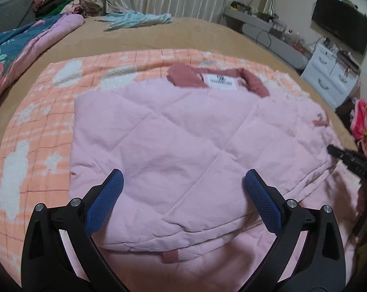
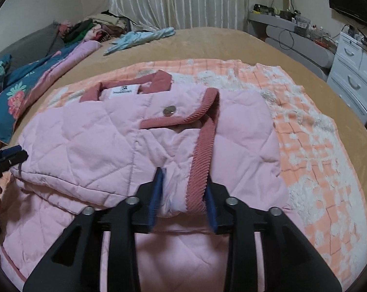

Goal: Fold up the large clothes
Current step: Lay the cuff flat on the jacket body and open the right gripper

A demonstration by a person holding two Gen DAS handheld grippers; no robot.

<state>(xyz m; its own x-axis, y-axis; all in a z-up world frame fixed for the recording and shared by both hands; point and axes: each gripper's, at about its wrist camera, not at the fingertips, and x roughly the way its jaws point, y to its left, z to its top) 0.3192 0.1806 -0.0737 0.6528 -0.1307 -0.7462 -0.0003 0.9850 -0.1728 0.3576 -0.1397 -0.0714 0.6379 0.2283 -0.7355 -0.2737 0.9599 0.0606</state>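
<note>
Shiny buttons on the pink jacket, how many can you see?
1. A single silver snap button sits on the pink jacket, just above the dark pink corduroy trim, up past the right gripper. More buttons may be hidden in the folds.

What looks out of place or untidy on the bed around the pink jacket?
A light blue garment lies crumpled and unfolded on the far side of the bed, apart from the clothes pile. The pink jacket looks tidy; the right gripper pinches its cuff.

Your left wrist view looks forward, close over the quilted pink jacket (image 1: 173, 131), your right wrist view nearer its dusty-rose corduroy trim (image 2: 200, 170), both sharing jacket and orange checked blanket (image 1: 37, 131).
</note>
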